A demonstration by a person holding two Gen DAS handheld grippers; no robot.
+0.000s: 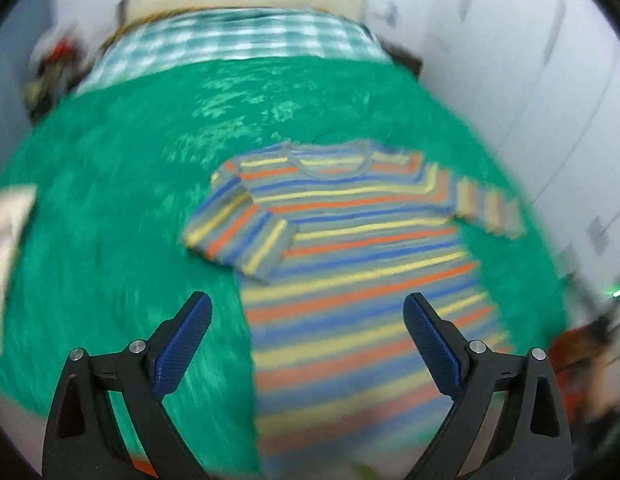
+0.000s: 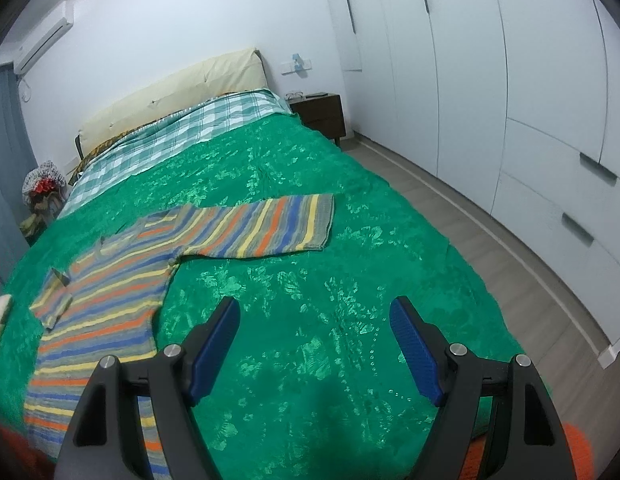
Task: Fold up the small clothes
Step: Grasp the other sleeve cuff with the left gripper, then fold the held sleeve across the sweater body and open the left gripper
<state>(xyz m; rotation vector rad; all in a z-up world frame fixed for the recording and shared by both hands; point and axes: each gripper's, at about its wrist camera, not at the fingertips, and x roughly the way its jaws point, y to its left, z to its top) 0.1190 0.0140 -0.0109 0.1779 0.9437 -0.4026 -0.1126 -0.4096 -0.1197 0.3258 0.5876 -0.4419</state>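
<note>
A bed (image 2: pixel 349 208) covered by a green patterned spread carries a striped sweater (image 2: pixel 110 300) lying flat at its near left, one sleeve stretched right, with a green-checked sheet (image 2: pixel 198 128) and cream pillow (image 2: pixel 178 92) at the far end.

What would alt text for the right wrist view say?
An open right gripper hovers over a green bedspread; a striped sweater lies flat to its left, one sleeve spread out, with white wardrobes beyond.
</note>
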